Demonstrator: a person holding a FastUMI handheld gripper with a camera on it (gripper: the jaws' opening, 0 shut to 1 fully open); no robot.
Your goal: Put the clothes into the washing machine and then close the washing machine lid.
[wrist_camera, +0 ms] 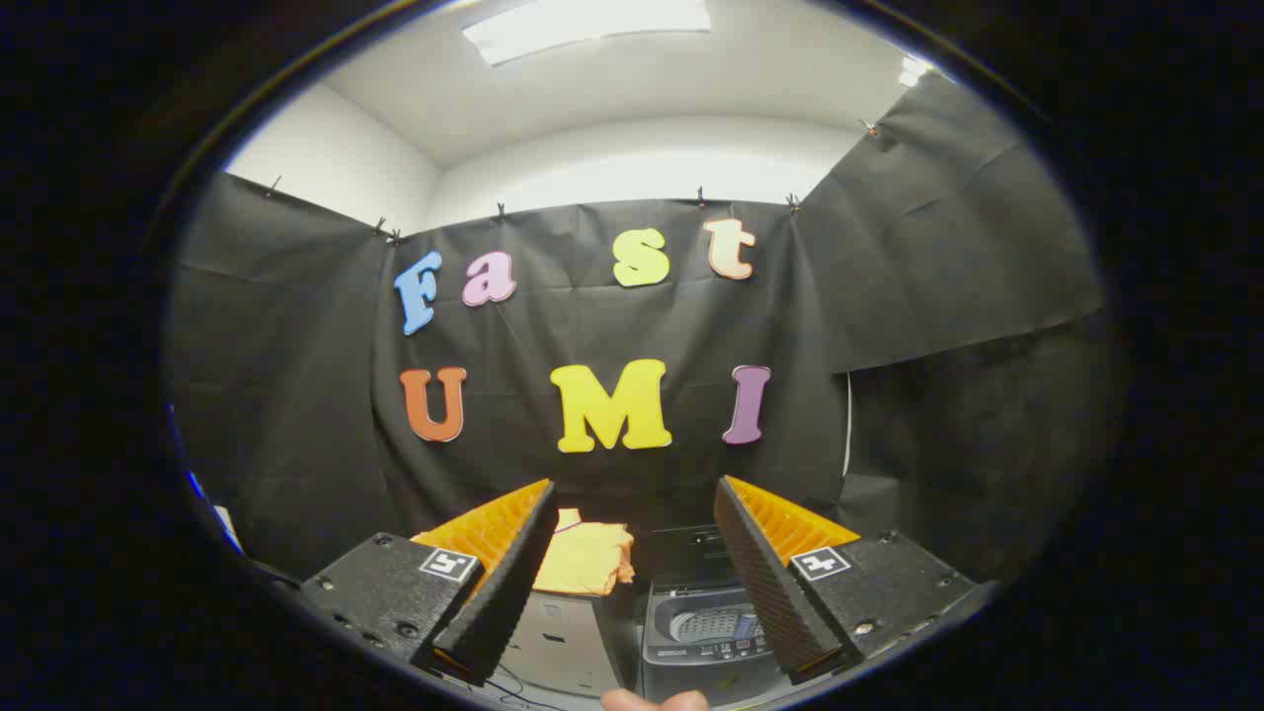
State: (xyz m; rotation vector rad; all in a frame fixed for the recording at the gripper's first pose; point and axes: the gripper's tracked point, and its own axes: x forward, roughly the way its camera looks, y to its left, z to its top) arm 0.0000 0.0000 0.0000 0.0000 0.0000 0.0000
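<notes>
A yellow-orange garment [585, 558] lies crumpled on a pale surface, seen between my fingers and close to the left one. To its right stands a small grey top-loading washing machine [703, 637] with its lid raised, so the drum opening [713, 624] shows. Both sit beyond and below my gripper [632, 513], which is open and high above them, with nothing between its fingers. The right finger covers part of the washer's right side.
Black cloth walls close the booth at the back and on both sides. A pale cabinet or stand [558, 642] carries the garment, with cables below it. A fingertip of the person's hand [654, 700] shows beneath the fingers.
</notes>
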